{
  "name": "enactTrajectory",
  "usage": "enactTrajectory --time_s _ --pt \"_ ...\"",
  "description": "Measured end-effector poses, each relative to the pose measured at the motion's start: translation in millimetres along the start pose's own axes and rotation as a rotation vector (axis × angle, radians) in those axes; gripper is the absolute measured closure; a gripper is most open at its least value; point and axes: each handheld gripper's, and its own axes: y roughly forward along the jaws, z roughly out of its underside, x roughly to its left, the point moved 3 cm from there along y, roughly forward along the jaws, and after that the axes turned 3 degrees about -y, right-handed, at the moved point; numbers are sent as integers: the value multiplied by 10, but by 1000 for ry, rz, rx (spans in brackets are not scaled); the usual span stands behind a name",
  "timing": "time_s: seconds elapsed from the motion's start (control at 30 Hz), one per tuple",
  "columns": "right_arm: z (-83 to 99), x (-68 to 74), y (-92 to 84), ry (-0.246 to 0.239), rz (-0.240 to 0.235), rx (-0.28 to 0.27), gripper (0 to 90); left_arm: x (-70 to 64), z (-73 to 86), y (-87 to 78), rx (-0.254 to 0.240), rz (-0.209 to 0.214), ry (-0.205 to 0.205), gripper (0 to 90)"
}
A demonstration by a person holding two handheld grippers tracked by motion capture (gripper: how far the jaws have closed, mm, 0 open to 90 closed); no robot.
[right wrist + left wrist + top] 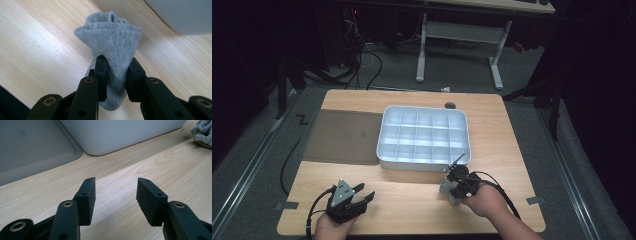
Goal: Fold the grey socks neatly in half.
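Note:
A small grey sock (112,32) is bunched upright between the jaws of my right gripper (117,60), which is shut on its middle, just above the wooden table. From above, that right gripper (454,186) is at the table's front right with the sock (446,192) at its tip, just in front of the white compartment tray (424,164). My left gripper (366,191) rests at the front left, open. Between its fingertips (116,181) there is only bare wood. The sock (203,132) appears far to the right in the left gripper view.
The white tray's wall (120,135) rises close ahead of the left gripper and stands at the upper right of the right gripper view (185,15). A flat grey mat (344,136) lies left of the tray. A second desk stands beyond the table.

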Motion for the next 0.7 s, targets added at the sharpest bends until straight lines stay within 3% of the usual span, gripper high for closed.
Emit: enactTrajectory --time_s 0.07,0.1,0.13,0.3,0.7 --pt "18 -37 1 1 12 5 750 2 1 1 1 1 -1 505" --pt "33 -30 -8 43 19 17 750 2 2 3 1 2 -1 503" --pt "38 -68 -4 15 28 6 750 2 2 4 2 1 -1 502" --pt "76 -133 -36 40 43 2 750 -5 3 4 1 1 -1 499" --pt "145 -314 -213 17 71 40 745 4 12 11 5 4 0 490"
